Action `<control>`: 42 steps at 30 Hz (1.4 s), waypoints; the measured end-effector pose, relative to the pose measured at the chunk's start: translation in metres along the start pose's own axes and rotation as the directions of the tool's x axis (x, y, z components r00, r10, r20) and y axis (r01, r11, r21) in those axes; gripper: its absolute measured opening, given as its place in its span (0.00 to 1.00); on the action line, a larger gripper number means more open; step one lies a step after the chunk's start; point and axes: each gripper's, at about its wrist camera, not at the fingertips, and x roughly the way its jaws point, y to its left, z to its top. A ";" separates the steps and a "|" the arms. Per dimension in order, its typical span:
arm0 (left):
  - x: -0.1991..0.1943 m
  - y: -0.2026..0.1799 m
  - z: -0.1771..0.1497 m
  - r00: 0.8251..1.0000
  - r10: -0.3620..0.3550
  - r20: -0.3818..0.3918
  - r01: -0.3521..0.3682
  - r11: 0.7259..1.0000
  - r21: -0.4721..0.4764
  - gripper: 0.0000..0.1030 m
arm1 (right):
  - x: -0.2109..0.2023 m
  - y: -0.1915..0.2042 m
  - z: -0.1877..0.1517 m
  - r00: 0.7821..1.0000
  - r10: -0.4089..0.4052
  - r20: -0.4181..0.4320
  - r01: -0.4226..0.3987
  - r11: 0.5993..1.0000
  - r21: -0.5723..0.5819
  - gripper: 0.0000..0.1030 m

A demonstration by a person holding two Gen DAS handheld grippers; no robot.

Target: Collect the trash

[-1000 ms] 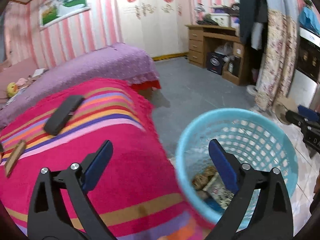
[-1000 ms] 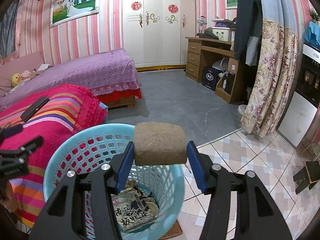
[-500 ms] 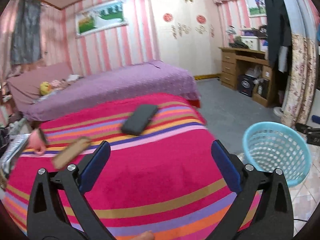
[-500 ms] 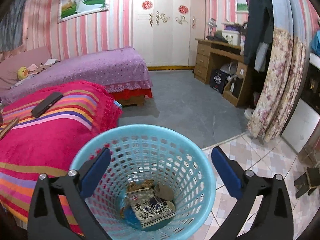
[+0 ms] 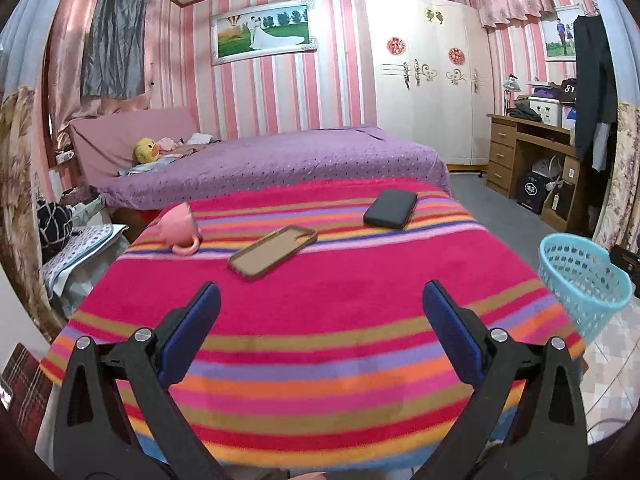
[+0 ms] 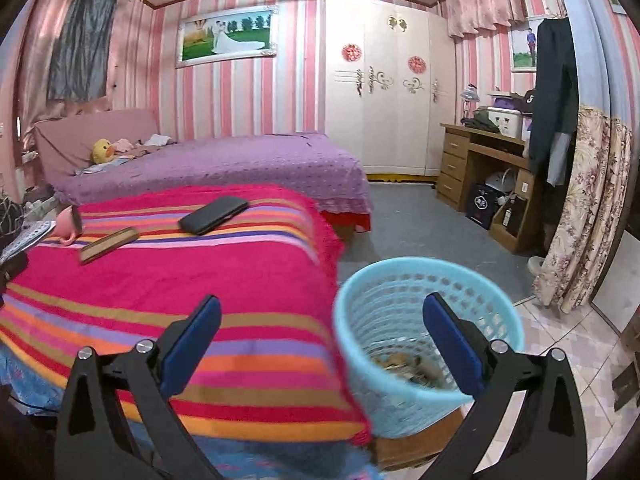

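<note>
The striped blanket [image 5: 320, 320] fills the centre of the left view; the blue basket [image 6: 428, 332], lower right in the right view, already holds trash. Left gripper [image 5: 320, 308] and right gripper [image 6: 322, 320] both stand spread and empty, the right having just opened. A phone case [image 5: 272, 252], a dark wallet-like case [image 5: 390, 209] and a pink cup [image 5: 179, 227] lie mid-frame; whether any is trash is unclear, so the next approach should come low and level to a confirmed piece.

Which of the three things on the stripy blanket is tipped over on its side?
The pink cup, at the blanket's far left corner. It lies on its side, while the brown phone case and the black case lie flat.
</note>
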 end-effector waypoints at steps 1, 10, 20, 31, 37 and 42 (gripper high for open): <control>-0.001 0.000 -0.005 1.000 0.002 -0.003 -0.002 1.000 -0.003 0.95 | -0.002 0.008 -0.004 1.000 0.007 0.002 -0.007 1.000 -0.008 0.96; 0.011 0.004 -0.024 1.000 -0.005 0.001 0.005 1.000 -0.021 0.95 | 0.000 0.047 -0.019 0.999 0.027 0.018 -0.026 0.998 -0.054 0.96; 0.019 -0.005 -0.023 0.999 0.003 0.043 -0.003 1.000 0.017 0.95 | 0.008 0.053 -0.018 0.999 0.023 0.043 -0.020 0.997 -0.069 0.95; 0.021 -0.006 -0.019 0.998 -0.004 0.065 0.004 1.000 0.012 0.95 | 0.007 0.061 -0.014 0.995 0.015 0.096 -0.005 0.994 -0.109 0.95; 0.023 -0.008 -0.020 0.998 -0.013 0.061 0.012 1.000 0.012 0.95 | 0.009 0.065 -0.013 0.994 0.027 0.103 -0.015 0.993 -0.116 0.95; 0.023 -0.008 -0.021 0.997 -0.011 0.072 0.010 1.000 0.007 0.95 | 0.010 0.065 -0.013 0.994 0.031 0.105 -0.019 0.993 -0.113 0.95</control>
